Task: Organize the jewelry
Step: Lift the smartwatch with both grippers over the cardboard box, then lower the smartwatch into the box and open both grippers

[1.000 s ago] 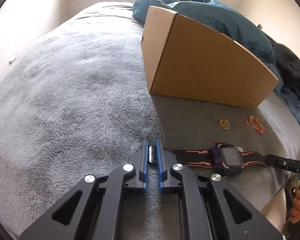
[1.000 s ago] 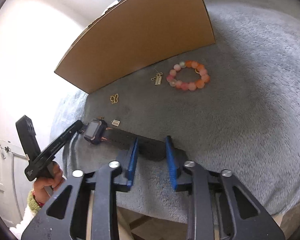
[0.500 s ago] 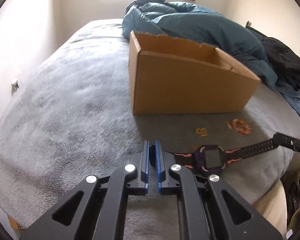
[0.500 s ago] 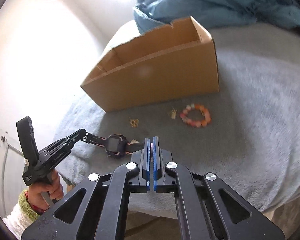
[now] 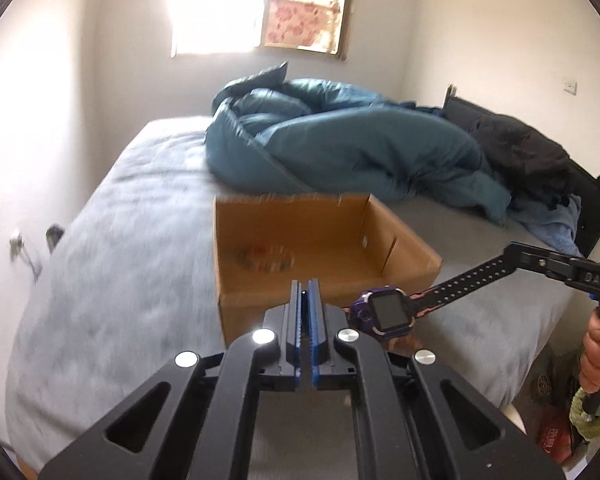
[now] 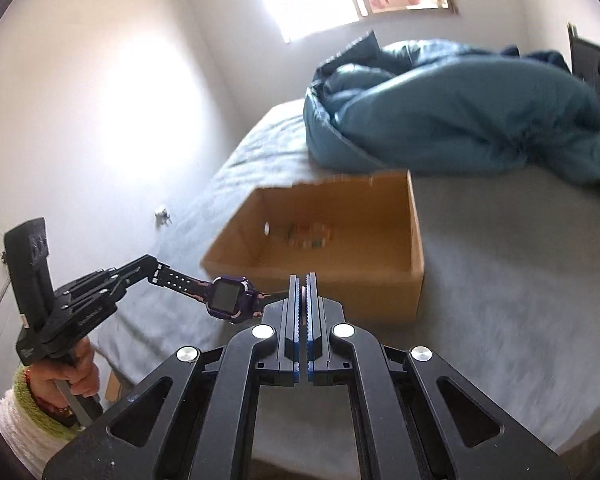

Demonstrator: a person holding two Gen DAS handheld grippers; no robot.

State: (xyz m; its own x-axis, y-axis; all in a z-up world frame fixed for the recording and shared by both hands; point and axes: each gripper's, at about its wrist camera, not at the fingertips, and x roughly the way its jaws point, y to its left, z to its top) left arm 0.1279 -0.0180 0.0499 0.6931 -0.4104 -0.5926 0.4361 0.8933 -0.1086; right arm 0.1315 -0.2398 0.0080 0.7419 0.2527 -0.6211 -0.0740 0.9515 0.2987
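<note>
A purple watch with a black and pink strap hangs stretched in the air in front of an open cardboard box on the bed. My left gripper is shut on one strap end, which its right finger hides. My right gripper is shut on the other strap end, and a sliver of strap shows between its pads. The right wrist view has the watch low on the left, running out to the left gripper. A blurred beaded piece lies on the floor of the box.
The bed is covered with a grey fleece blanket. A crumpled teal duvet lies behind the box, with dark clothes to its right. The bed's near edge is just below the grippers. A hand holds the right gripper's handle.
The right gripper closed on the strap. Both grippers then rose together, lifting the watch off the blanket. The box's inside has come into view.
</note>
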